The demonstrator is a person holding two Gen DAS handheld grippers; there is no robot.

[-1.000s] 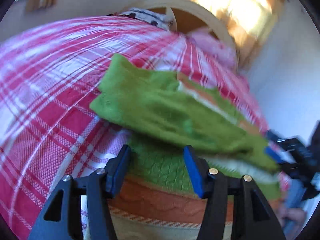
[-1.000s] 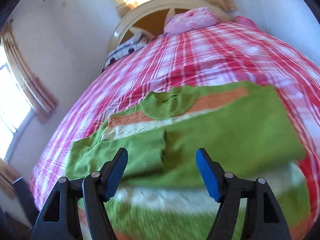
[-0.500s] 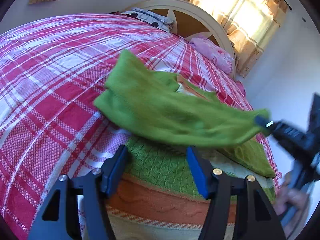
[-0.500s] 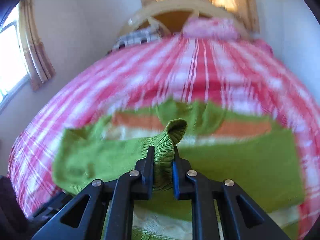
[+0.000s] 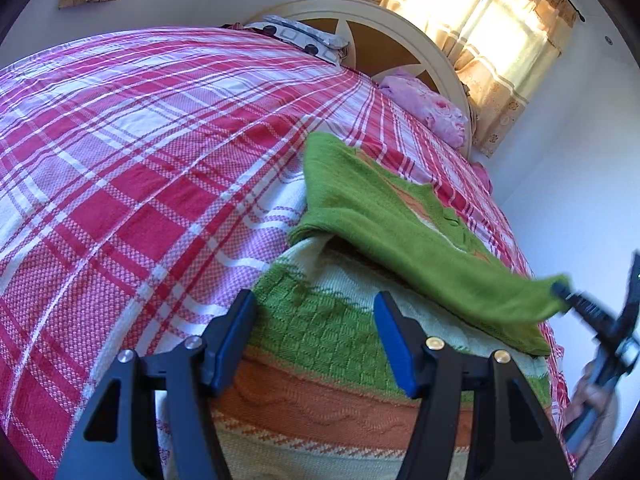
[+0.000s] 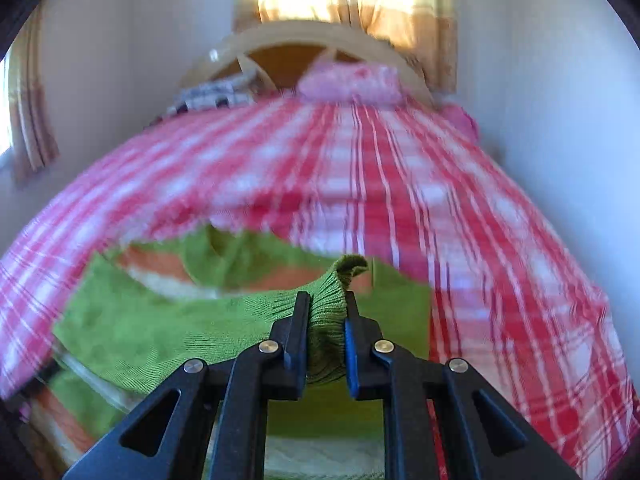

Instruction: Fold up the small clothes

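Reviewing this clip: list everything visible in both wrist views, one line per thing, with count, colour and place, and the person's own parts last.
Knitted sweater: one, green with orange and cream bands, lying on the bed; its green sleeve is stretched across the body.
Plaid bedspread: one, red, pink and white, covering the bed.
Pink pillow: one, at the headboard.
Patterned pillow: one, white with dark marks, at the headboard.
Curved headboard: one, cream and brown, far end of bed.
Curtains: tan, over the bright window beyond the headboard.
Left gripper: black, blue-padded fingers apart, above the sweater's hem.
Right gripper: black, closed on the sleeve's ribbed cuff.
Hand: one, holding the right gripper.
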